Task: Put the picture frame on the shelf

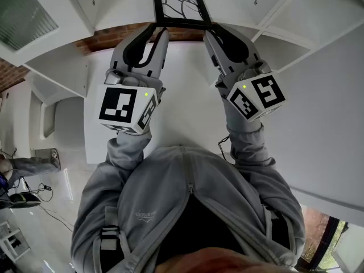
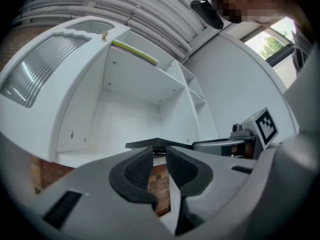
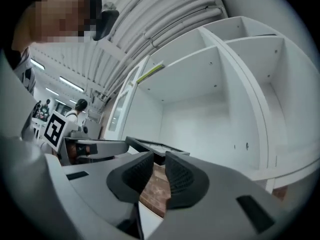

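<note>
Two grippers hold the picture frame by its near edge, one at each corner. The left gripper has its jaws drawn close together, pinched on the frame's left corner. The right gripper is clamped the same way on the right corner, with only a narrow gap. The black frame lies roughly flat at the mouth of a white shelf compartment, above a strip of brick wall. Whether its far edge touches the shelf board cannot be told.
</note>
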Demonstrator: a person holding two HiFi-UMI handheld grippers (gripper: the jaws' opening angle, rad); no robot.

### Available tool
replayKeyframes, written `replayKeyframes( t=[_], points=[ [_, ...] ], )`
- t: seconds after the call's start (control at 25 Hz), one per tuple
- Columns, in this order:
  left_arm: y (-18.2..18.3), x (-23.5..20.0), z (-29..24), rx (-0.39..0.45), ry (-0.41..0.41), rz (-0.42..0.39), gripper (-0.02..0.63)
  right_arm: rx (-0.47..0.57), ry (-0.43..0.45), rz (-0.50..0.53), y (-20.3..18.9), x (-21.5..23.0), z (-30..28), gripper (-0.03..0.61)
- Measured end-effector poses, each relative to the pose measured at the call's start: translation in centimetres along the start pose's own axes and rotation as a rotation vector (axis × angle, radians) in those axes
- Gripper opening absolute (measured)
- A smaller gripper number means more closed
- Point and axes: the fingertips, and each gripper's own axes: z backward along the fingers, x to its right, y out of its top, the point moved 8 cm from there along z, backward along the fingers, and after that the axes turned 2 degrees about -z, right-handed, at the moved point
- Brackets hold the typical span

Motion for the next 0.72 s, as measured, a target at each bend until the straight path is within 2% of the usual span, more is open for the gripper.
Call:
replayKeyframes(
  t=[0.2,0.44,0.72],
  points=[
    [-0.4,-0.5,-1.1,-0.035,0.025,-0.021,0.086,0.009,-0.065,0.054,-0.2,0.1,-0.7,0.084],
    [-0.7,-0.6,-2.0,-0.074,0.055,-0.069,0.086,-0.007,-0.144,0.170,-0.2,-0.1,-1.4,0.081],
    [-1.0,-1.8,-2.7,-0.097,0.084,-0.100,0.086,-0.027,-0.189,0.203,-0.7,0.1,-3.4,0.080]
  ],
)
